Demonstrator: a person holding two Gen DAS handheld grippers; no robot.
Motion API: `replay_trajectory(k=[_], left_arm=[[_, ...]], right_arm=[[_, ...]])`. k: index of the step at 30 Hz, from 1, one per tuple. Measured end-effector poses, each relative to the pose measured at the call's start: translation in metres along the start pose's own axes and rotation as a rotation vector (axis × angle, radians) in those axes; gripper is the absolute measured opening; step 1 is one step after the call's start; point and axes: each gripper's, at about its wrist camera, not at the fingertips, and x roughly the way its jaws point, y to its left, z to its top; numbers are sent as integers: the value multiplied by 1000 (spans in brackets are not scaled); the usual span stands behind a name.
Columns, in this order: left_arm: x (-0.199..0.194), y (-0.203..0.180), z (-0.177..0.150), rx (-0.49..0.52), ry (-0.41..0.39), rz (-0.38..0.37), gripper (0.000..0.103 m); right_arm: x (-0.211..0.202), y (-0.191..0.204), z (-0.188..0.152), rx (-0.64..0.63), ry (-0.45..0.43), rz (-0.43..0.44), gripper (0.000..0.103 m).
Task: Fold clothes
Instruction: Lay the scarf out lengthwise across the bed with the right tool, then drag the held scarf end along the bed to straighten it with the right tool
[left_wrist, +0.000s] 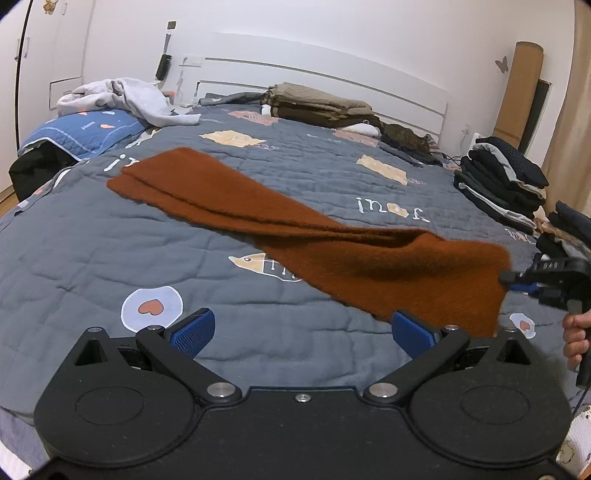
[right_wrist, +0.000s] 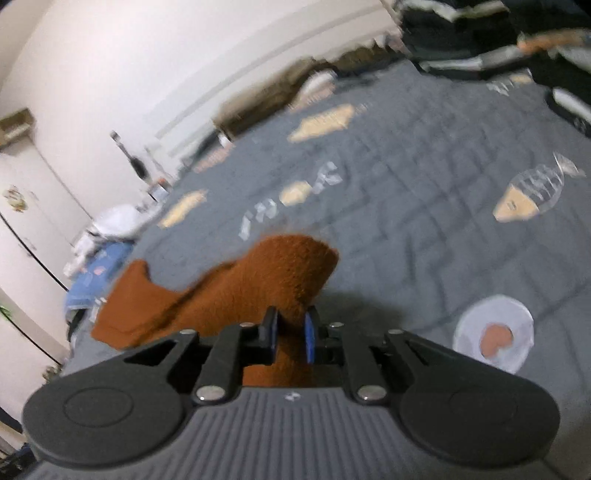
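Stretching across grey quilted bed (left_wrist: 92, 258), rust scarf (left_wrist: 229, 199) runs 10 to 3 o'clock; right gripper (right_wrist: 291, 328) pinches its lifted end. Left gripper (left_wrist: 301, 332) gapes, holding nothing. Folded stacks (left_wrist: 502, 181) at 2 o'clock, white headboard (left_wrist: 332, 74) at 12.

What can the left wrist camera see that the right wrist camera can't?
Only the left wrist view shows the open left gripper holding nothing, the person's hand, and the whole rust-brown scarf stretched across the bed. Only the right wrist view shows, up close, the right gripper shut on the scarf's end. Both show the scarf, the grey quilt, the stack of dark folded clothes and the white headboard, though the right view is blurry.
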Motion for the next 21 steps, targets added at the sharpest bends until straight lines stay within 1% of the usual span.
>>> replay_trajectory(k=[2, 3, 5, 7, 10, 11, 15, 17, 21], left_arm=[[0, -1, 0, -2, 0, -1, 103], [0, -1, 0, -4, -1, -2, 103], [1, -3, 1, -6, -1, -9, 103], [2, -5, 1, -6, 0, -16, 103], [3, -13, 1, 2, -1, -31, 103], [3, -16, 1, 5, -2, -37, 103], [6, -26, 2, 15, -3, -51, 103], [8, -29, 2, 16, -3, -56, 103], [13, -33, 3, 20, 1, -60, 103]], right_arm=[[-4, -3, 0, 8, 17, -24, 29], [-7, -4, 0, 14, 19, -32, 32], [-21, -7, -5, 46, 6, -22, 45], [-26, -9, -12, 88, 31, 16, 50], [-23, -12, -27, 151, 120, 82, 51], [-20, -12, -34, 167, 148, 95, 52], [-11, -12, -57, 216, 215, 123, 52], [-5, -12, -65, 235, 234, 141, 52], [3, -10, -75, 248, 215, 149, 56]])
